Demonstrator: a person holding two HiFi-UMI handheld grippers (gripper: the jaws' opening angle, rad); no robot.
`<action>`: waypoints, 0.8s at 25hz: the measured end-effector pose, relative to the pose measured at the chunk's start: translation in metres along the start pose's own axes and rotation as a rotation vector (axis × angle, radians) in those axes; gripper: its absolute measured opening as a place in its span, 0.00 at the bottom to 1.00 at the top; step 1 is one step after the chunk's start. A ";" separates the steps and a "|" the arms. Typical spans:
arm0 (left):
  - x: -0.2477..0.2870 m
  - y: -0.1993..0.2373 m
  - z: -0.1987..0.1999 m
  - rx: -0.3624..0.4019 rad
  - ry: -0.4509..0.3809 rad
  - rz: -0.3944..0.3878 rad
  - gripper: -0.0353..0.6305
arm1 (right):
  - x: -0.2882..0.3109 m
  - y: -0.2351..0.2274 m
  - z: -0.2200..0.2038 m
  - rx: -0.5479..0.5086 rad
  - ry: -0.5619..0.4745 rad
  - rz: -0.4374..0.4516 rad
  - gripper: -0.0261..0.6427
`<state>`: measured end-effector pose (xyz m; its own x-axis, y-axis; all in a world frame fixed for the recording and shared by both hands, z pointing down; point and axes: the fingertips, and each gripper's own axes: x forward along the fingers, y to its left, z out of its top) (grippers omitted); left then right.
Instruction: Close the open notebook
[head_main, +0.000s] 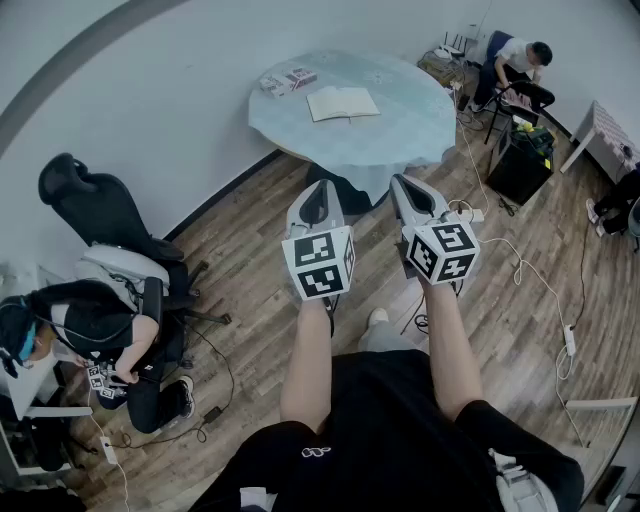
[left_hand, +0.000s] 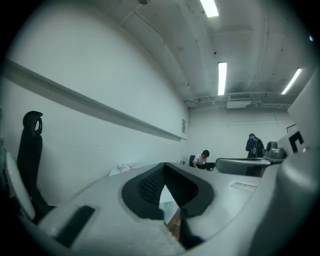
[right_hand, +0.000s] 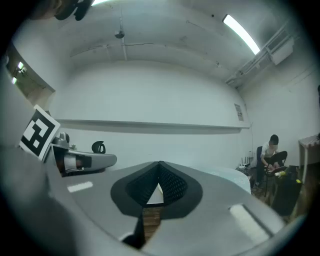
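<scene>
open notebook (head_main: 343, 103) lying flat, pages up, on the round table (head_main: 405, 135), well apart from both grippers, left gripper (head_main: 322, 188) clenched with nothing between its jaws, right gripper (head_main: 400, 181) likewise clenched and empty, both held level, side by side, above the wooden floor (head_main: 250, 250)

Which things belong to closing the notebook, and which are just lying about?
For the job: open white paper notebook; round pale blue table under it; left gripper, right gripper, both shut, empty.
Lying about: small printed cartons on the table; black high-backed office chair; white power strip on the floor.
</scene>
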<state>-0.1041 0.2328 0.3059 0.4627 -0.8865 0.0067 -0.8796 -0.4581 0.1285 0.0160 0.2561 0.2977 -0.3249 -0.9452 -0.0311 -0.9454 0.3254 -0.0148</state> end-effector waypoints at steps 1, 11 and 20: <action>-0.002 -0.002 0.001 0.003 0.000 -0.005 0.05 | -0.002 0.001 0.000 0.011 -0.003 0.005 0.06; -0.003 0.007 0.008 0.025 -0.003 -0.010 0.05 | -0.006 -0.009 0.012 0.041 -0.044 -0.011 0.06; 0.031 0.020 0.020 0.060 -0.040 -0.027 0.06 | 0.028 -0.040 0.020 0.028 -0.071 -0.010 0.06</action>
<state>-0.1096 0.1944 0.2888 0.4830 -0.8749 -0.0353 -0.8722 -0.4843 0.0683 0.0448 0.2172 0.2774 -0.3115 -0.9448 -0.1020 -0.9474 0.3170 -0.0434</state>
